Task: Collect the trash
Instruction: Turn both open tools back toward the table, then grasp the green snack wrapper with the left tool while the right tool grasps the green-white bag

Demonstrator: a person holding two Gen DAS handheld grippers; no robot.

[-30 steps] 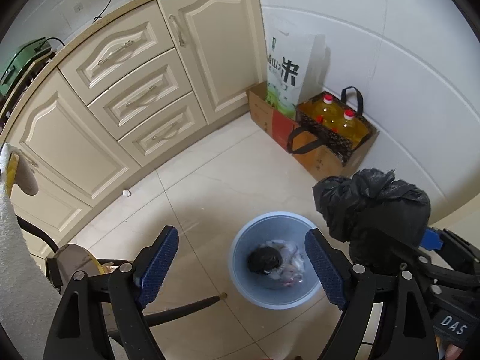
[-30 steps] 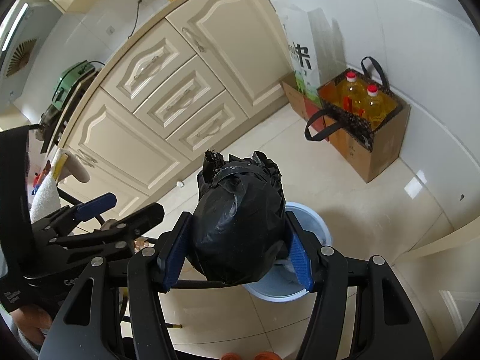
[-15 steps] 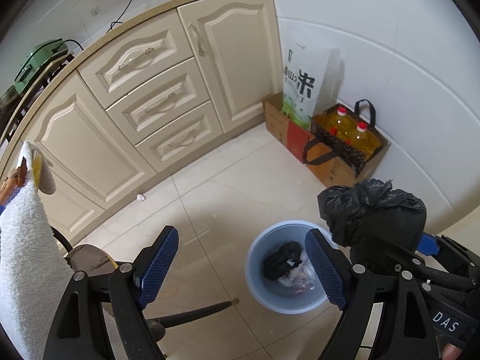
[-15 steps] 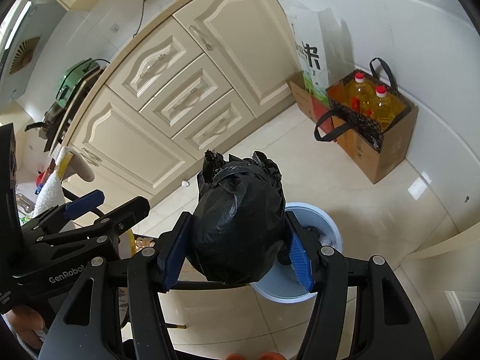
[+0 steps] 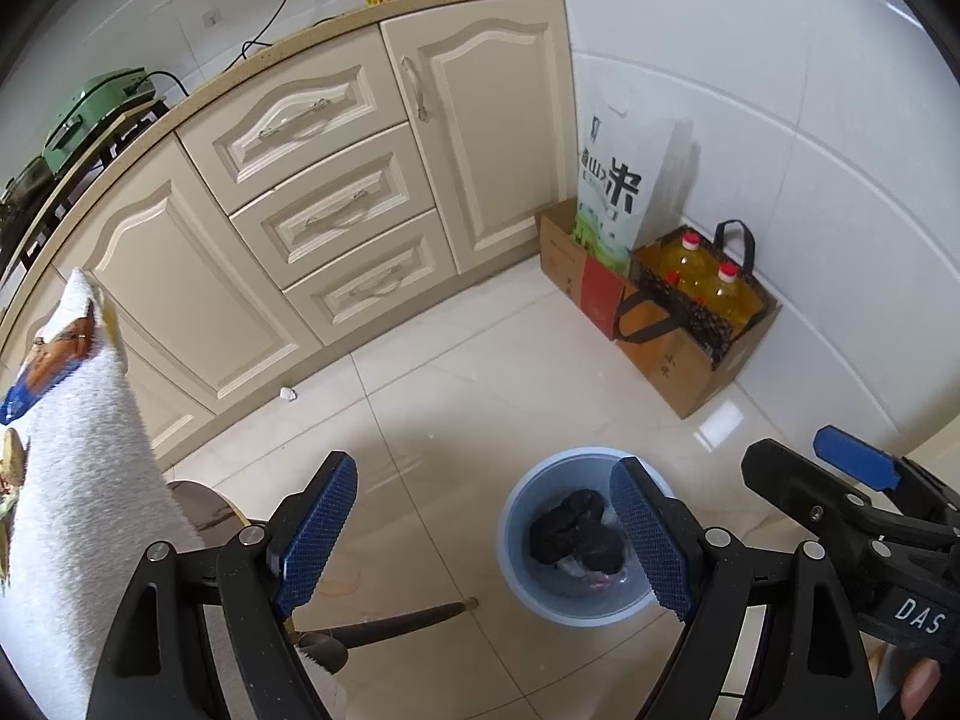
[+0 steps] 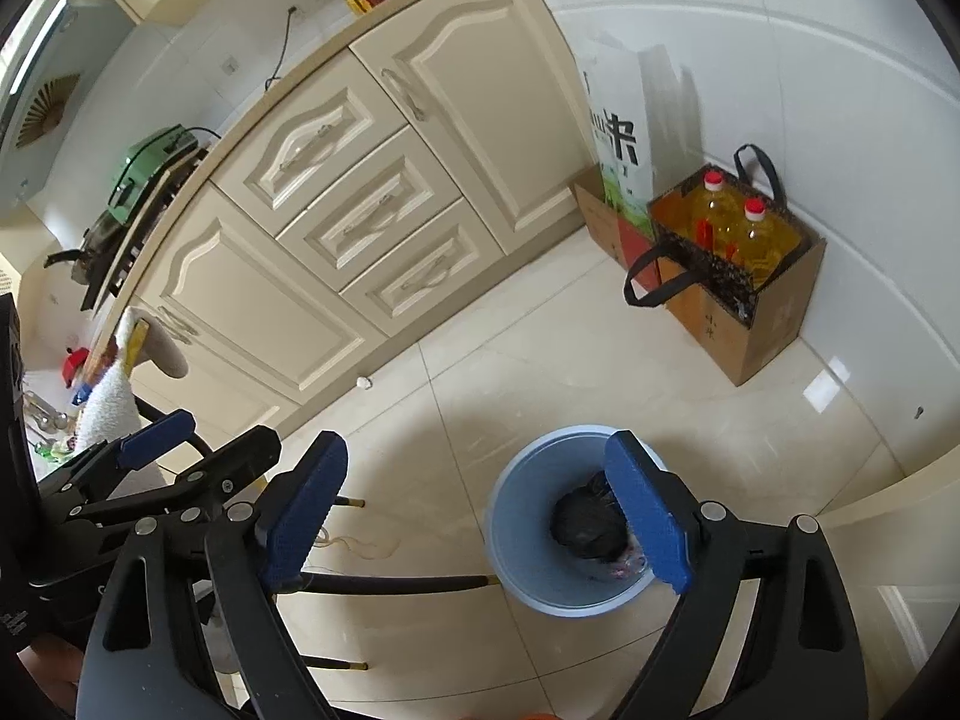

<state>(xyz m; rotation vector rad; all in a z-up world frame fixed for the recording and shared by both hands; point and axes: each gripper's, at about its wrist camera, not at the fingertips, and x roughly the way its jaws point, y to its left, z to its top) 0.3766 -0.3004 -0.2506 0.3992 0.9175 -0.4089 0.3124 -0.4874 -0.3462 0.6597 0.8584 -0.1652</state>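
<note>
Left wrist view: black trash bag [image 5: 576, 531] down in blue bin [image 5: 522, 576], beyond right jaw tip; drop looks done. Small white scrap [image 5: 288, 394] left on floor by cabinets, far ahead of jaws. Left gripper [image 5: 483, 534] spread wide, empty.

Right wrist view: right gripper [image 6: 477, 516] jaws just opened, nothing between. Bag [image 6: 585, 525] in bin [image 6: 510, 540] below right jaw. Scrap [image 6: 363, 383] far ahead, possibly next.

The black trash bag [image 6: 585, 525] lay crumpled, dark and glossy, inside the round pale-blue bin [image 6: 510, 534] on the floor tiles, near me and to the right, resting on some whitish litter [image 5: 579, 567].
</note>
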